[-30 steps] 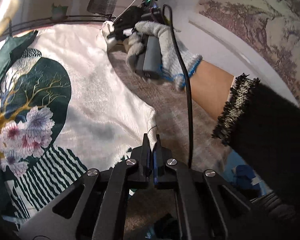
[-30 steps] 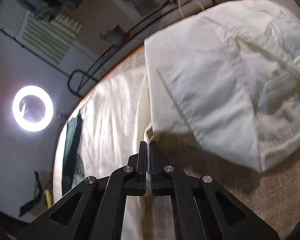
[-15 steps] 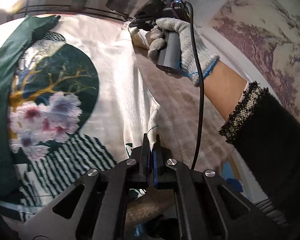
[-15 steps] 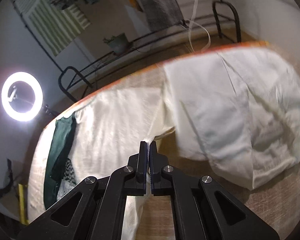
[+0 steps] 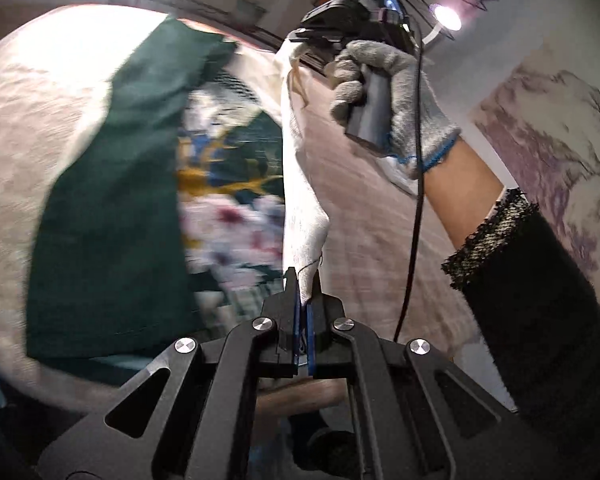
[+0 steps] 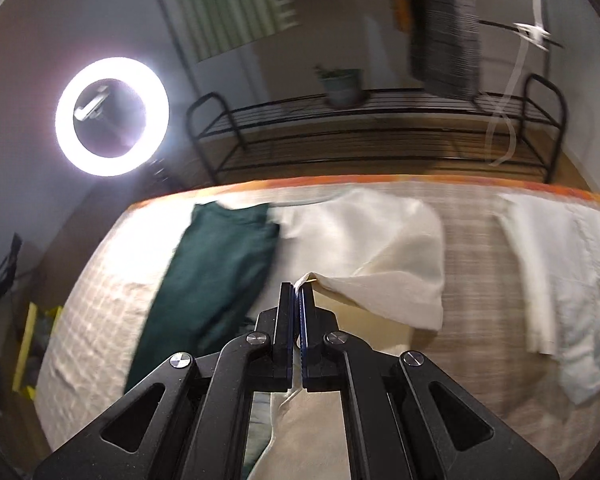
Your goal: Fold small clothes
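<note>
Cream fabric runs up the middle of the left wrist view; it is the edge of a printed garment point(image 5: 300, 184), pulled taut between two grippers; the left gripper point(image 5: 303, 280), at lower centre, has its jaws closed narrow on one cream corner, a loose thread hanging just beside the tips; the right gripper point(image 5: 300, 38), at upper centre of the same frame, pinches the far end of that edge, held by a hand in a grey knit glove point(image 5: 392, 96) with a black cable hanging past the wrist; left of the raised edge the garment shows a dark green panel and a blurred print of flowers and gold branches, lying over a beige cloth-covered table point(image 5: 372, 240).

In the right wrist view the right gripper point(image 6: 298, 288) sits at lower centre, jaws nearly together with a sliver of cream cloth between them; the garment point(image 6: 380, 248) spreads beyond the tips, cream at centre, green toward the left; a separate white garment point(image 6: 560, 272) lies at the right edge on the table point(image 6: 476, 264), apart from the first; a ring light point(image 6: 112, 116) glows at upper left; a black metal rack point(image 6: 380, 128) stands behind the table with a potted plant point(image 6: 342, 84) on it.
</note>
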